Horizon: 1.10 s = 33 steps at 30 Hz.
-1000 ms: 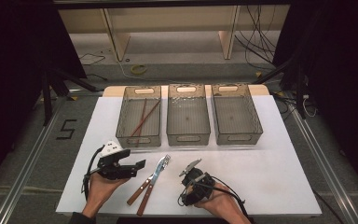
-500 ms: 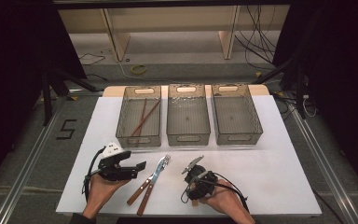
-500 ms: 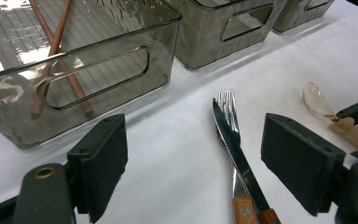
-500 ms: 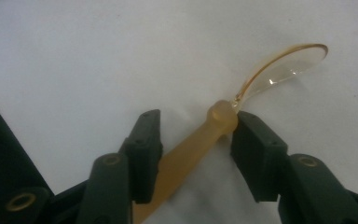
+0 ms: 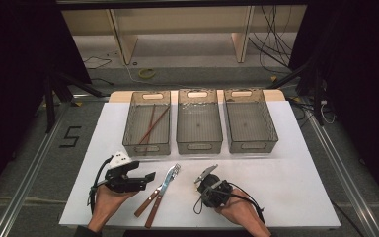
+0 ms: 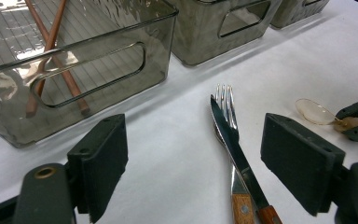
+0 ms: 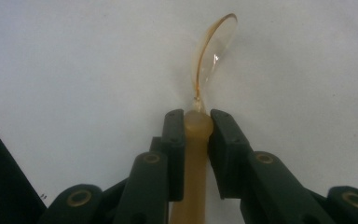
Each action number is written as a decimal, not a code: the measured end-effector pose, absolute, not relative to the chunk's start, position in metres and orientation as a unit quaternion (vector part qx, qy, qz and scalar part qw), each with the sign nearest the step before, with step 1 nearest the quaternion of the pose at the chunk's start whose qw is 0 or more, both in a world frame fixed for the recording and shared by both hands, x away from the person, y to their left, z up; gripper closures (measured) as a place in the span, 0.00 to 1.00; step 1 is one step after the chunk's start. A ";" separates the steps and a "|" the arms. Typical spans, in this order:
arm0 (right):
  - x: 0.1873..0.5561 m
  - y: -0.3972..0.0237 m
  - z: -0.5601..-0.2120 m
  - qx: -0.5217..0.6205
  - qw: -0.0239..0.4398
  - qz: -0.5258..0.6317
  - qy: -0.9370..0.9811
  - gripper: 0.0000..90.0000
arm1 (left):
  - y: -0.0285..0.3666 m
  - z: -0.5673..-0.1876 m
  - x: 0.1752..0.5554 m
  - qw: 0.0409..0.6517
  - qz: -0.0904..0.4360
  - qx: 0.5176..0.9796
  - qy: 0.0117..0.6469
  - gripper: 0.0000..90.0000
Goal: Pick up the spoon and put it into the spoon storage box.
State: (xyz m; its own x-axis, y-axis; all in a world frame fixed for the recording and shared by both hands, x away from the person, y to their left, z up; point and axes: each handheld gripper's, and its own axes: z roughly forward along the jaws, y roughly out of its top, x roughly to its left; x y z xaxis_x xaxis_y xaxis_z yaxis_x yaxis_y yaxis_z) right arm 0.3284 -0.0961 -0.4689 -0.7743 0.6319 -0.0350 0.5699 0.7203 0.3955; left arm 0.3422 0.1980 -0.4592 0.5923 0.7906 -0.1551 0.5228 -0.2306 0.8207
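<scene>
A translucent amber spoon (image 7: 216, 49) lies on the white table, bowl pointing away from me. My right gripper (image 7: 196, 135) has just been closing and now presses both pads on its handle; in the high view the spoon (image 5: 207, 173) sticks out from that gripper (image 5: 206, 181). A fork (image 6: 226, 100) and a wooden-handled knife (image 6: 233, 144) lie side by side between the hands. My left gripper (image 6: 193, 154) stands open just short of them, nothing between its jaws; in the high view it (image 5: 148, 177) sits left of the cutlery pair (image 5: 164, 185).
Three smoky clear bins stand in a row at the back: the left bin (image 5: 146, 148) holds two brown chopsticks (image 5: 153, 123), while the middle bin (image 5: 199, 145) and right bin (image 5: 250, 145) look bare inside. The white table (image 5: 296, 182) ends close behind both hands.
The right gripper's jaws went from wide apart to closed on the spoon's handle, with the hand shifting slightly. The left hand and the fork and knife stayed put.
</scene>
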 end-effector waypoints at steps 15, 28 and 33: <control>0.336 -0.115 -0.449 0.333 0.088 0.229 0.910 0.86 | 0.193 -0.460 0.339 0.453 0.136 0.776 0.417 0.24; 0.357 -0.132 -0.429 0.346 0.094 0.286 0.889 0.86 | 0.189 -0.460 0.333 0.464 0.130 0.775 0.408 0.24; 0.364 -0.134 -0.425 0.352 0.098 0.294 0.883 0.86 | 0.190 -0.460 0.332 0.466 0.130 0.775 0.406 0.23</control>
State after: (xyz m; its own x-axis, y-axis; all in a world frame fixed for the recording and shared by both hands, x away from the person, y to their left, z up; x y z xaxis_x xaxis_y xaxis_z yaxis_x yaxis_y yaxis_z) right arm 0.3640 -0.1337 -0.4247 -0.7337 0.6787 0.0340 0.5638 0.5800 0.5880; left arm 0.3325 0.1898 -0.4599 0.6358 0.7513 -0.1769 0.5088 -0.2356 0.8280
